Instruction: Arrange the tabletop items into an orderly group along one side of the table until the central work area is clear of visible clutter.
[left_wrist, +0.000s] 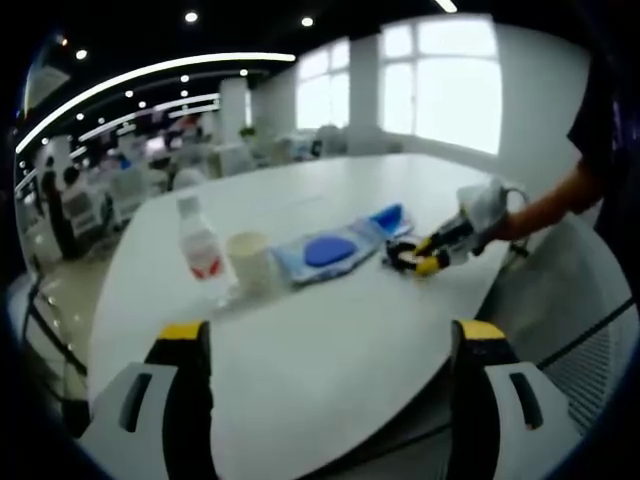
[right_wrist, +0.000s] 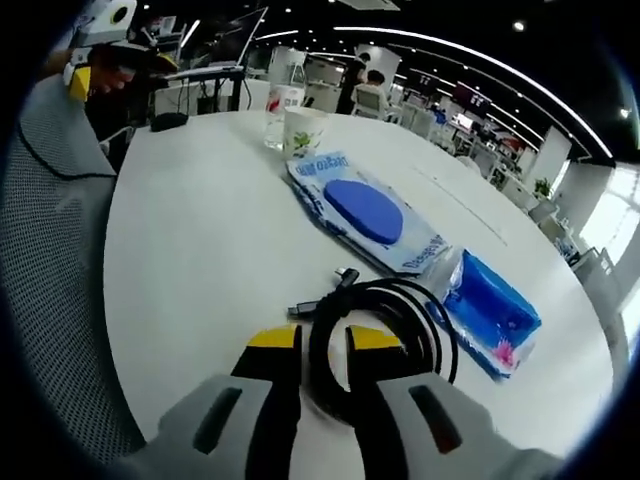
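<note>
Right gripper (right_wrist: 324, 345) pinches the coiled black cable (right_wrist: 385, 335), its yellow-tipped jaws nearly together on the loop, at the near edge of the white round surface (right_wrist: 200, 260). Left gripper (left_wrist: 330, 345) hangs spread wide, holding nothing. In a row beyond: clear plastic bottle (left_wrist: 200, 245), white paper cup (left_wrist: 250, 260), blue-lidded wipes pack (left_wrist: 325, 252), blue tissue packet (right_wrist: 490, 312).

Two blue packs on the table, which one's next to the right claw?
The smaller, solid-blue tissue pack, lying right beside the black cable coil that the right claw grips. The wipes pack with the blue oval lid lies farther off, toward the cup.
</note>
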